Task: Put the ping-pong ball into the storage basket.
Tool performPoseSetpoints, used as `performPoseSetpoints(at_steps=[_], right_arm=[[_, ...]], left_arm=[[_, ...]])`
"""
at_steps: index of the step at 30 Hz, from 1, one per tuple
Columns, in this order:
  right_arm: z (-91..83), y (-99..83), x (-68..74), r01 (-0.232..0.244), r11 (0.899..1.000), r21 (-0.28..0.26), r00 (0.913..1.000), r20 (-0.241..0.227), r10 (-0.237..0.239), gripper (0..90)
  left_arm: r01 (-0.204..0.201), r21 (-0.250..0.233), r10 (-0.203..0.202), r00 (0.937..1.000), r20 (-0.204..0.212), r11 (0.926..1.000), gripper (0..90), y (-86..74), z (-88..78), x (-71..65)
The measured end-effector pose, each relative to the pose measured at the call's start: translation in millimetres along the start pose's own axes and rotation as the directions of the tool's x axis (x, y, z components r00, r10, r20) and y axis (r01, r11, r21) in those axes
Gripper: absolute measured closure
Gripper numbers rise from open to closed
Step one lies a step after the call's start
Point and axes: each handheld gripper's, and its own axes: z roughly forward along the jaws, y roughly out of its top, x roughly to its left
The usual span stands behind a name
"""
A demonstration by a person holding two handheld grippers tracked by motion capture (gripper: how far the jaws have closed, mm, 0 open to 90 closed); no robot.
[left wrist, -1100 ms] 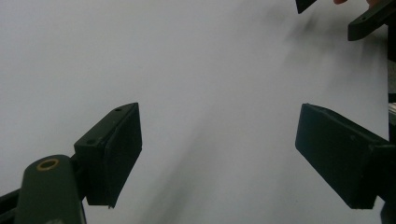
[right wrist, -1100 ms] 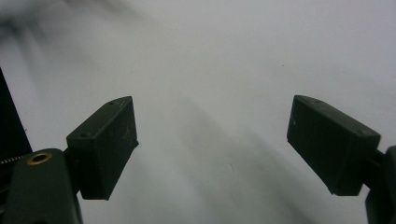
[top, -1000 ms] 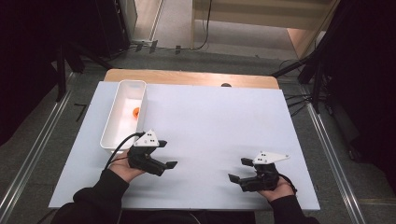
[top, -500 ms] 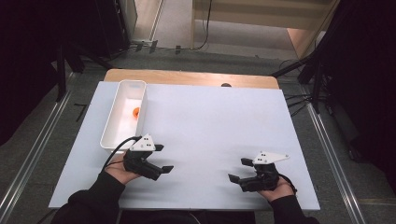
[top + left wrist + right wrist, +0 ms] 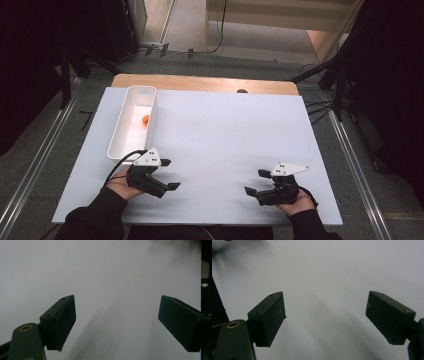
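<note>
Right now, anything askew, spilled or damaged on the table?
Nothing stands out. The white bin sits squarely at the table's left side with one small orange object inside. The left gripper and right gripper are both open over bare surface, holding nothing.

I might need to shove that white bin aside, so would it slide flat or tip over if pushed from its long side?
The white bin looks long, low and flat-bottomed, so it would probably slide on the smooth white tabletop rather than tip. It holds only a small orange object, so it is likely light. That object looks roundish and may roll inside.
</note>
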Motion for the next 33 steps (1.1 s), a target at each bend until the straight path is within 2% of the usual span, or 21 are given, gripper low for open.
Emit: performPoseSetpoints(at_steps=[7, 24, 33], right_arm=[[-0.1, 0.0, 0.2, -0.001, 1.0, 0.0, 1.0, 0.001, 0.001, 14.5], [0.1, -0.1, 1.6, -0.004, 1.0, 0.003, 1.0, -0.002, 0.004, 14.6], [0.2, -0.2, 2.0, -0.003, 1.0, 0.004, 1.0, -0.004, 0.003, 14.6]], left_arm=[[0.015, 0.001, -0.015, 0.9999, 0.003, 0.9999, 15.2, -5.7, -5.0, 0.9], [0.001, 0.036, -0.001, 1.0, 0.003, 0.9993, 15.1, -13.6, -9.3, -3.0], [-0.003, 0.038, 0.003, 1.0, 0.006, 0.9993, 15.1, -13.8, -9.0, -3.0]])
